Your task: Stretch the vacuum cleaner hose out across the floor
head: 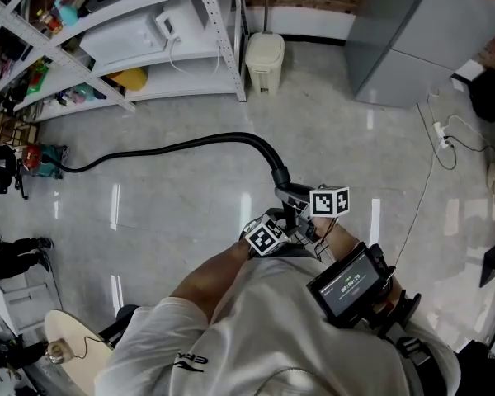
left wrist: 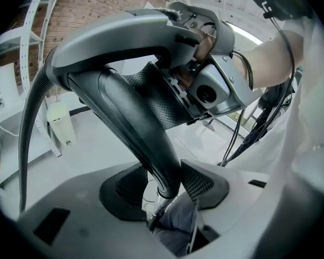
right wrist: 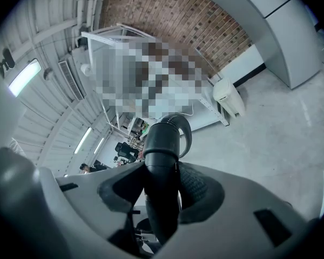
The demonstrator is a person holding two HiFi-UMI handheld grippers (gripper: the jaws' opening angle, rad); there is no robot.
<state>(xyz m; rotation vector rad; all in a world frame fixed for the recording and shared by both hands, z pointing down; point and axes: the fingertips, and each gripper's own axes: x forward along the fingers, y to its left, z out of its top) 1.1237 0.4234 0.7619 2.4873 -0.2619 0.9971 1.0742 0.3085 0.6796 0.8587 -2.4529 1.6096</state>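
The black vacuum hose (head: 173,148) runs from the floor at the left near the shelves, arcs up and ends in a grey handle (head: 293,195) held in front of me. My left gripper (left wrist: 163,190) is shut on the handle's black grip (left wrist: 135,128). My right gripper (right wrist: 163,190) is shut on the hose's black cuff (right wrist: 161,155), with the hose curling away behind it. In the head view both grippers sit side by side, the left gripper (head: 274,231) beside the right gripper (head: 318,209), just below the handle.
White metal shelving (head: 132,40) with boxes and clutter stands at the back left. A cream pedal bin (head: 264,60) stands beside it. A grey cabinet (head: 412,31) is at the back right, with a power strip and cables (head: 443,134) on the floor.
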